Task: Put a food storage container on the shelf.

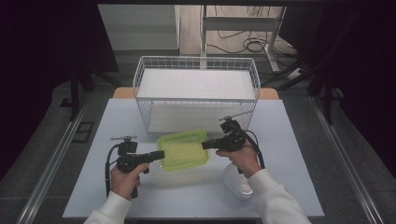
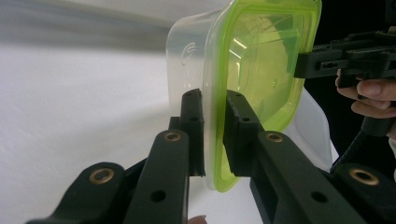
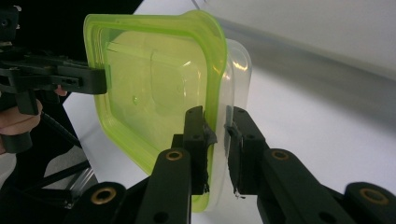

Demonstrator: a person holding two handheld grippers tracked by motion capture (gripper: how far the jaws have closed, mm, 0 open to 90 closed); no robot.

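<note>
The left gripper (image 2: pixel 214 135) had its jaws clamped on the near rim of the green-lidded container (image 1: pixel 183 149), and the right gripper (image 3: pixel 215 149) pinched the opposite rim. Held between the 2, the container hung level above the surface (image 1: pixel 116 121), its long axis running hand to hand, with the wire basket (image 1: pixel 196 93) just behind it, equally near either hand.

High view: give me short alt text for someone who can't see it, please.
Two hand-held grippers grip a clear container with a green lid by opposite edges, the left gripper at its left and the right gripper at its right, over a pale table. A white wire basket stands behind it.
</note>
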